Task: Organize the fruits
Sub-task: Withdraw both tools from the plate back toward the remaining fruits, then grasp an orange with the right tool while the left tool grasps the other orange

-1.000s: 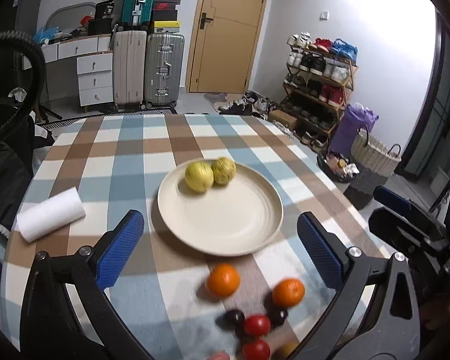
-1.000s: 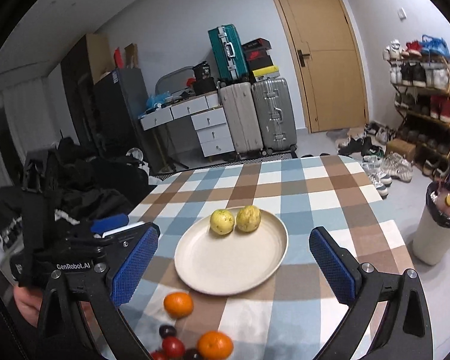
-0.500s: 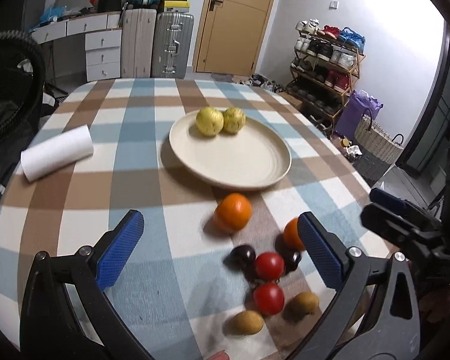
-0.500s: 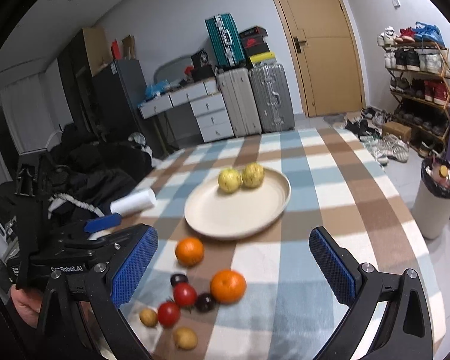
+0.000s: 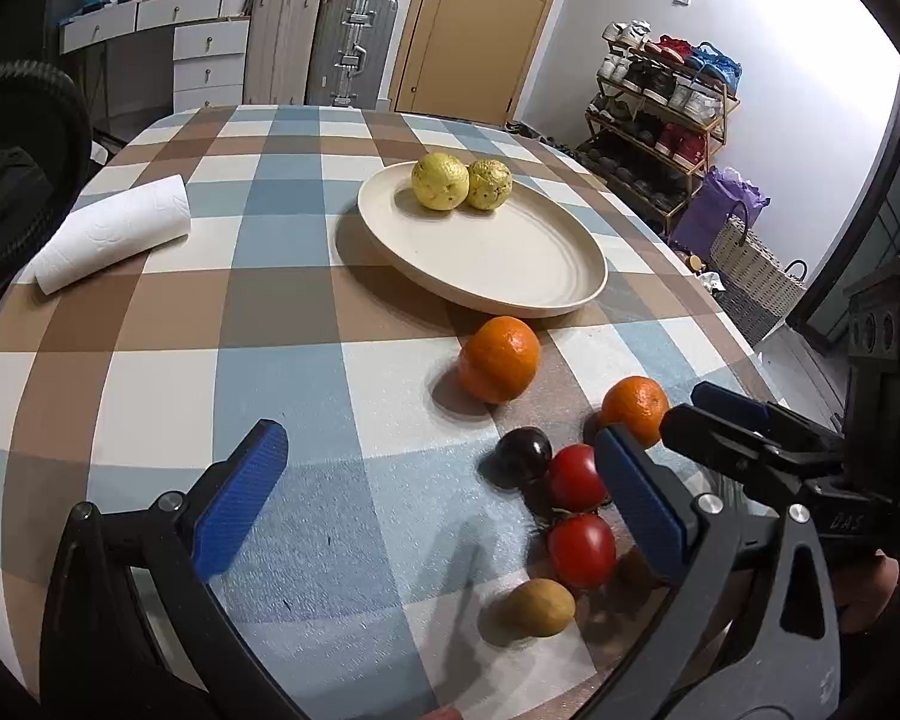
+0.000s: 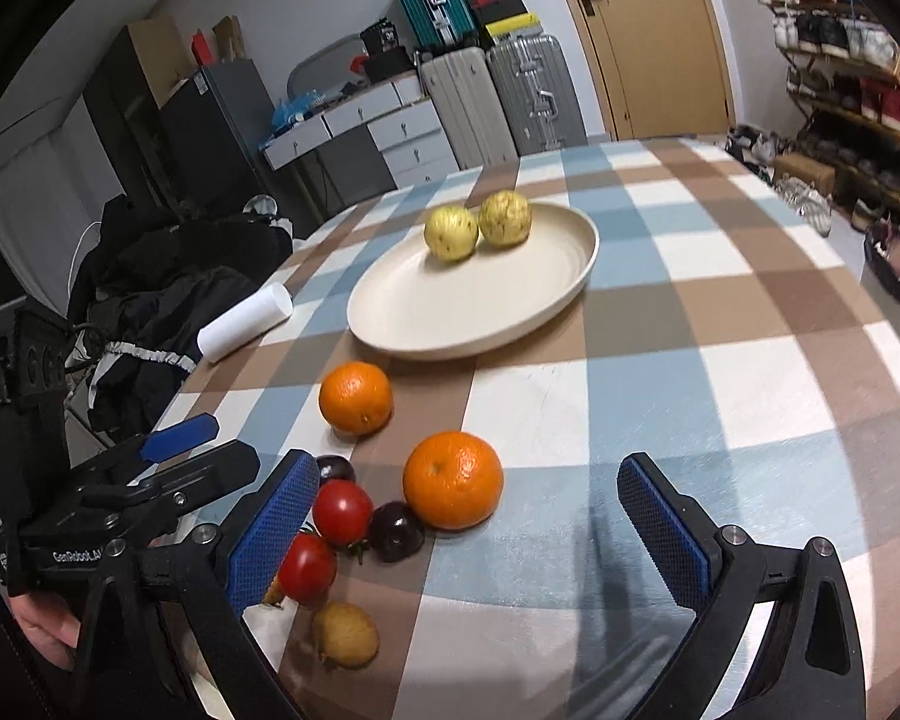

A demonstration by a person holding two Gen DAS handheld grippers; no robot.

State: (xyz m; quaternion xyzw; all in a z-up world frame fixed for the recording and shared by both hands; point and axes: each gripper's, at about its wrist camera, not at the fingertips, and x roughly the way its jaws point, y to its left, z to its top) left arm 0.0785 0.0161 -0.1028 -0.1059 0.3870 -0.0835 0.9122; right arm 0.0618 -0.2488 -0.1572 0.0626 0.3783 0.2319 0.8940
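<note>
A cream plate (image 5: 510, 252) (image 6: 438, 312) holds two yellow-green fruits (image 5: 441, 181) (image 6: 450, 233) at its far rim. On the checked cloth nearer me lie two oranges (image 5: 498, 358) (image 6: 453, 479), two red tomatoes (image 5: 582, 547) (image 6: 342, 511), dark plums (image 5: 523, 455) (image 6: 396, 531) and a small brown fruit (image 5: 540, 599) (image 6: 345, 635). My left gripper (image 5: 444, 504) is open and empty, low over the cloth left of the cluster. My right gripper (image 6: 468, 531) is open, with the near orange between its pads, untouched.
A white paper roll (image 5: 111, 231) (image 6: 243, 321) lies at the left of the table. Black clothing (image 6: 162, 300) is heaped beyond the left edge. Suitcases (image 5: 318, 48), drawers, a door and a shoe rack (image 5: 666, 114) stand behind. A wicker basket (image 5: 756, 276) is off the right edge.
Both grippers have dropped lower and pulled back toward the near edge, so the loose fruit cluster now fills the foreground. Nothing was grasped; the fruits have not moved.
</note>
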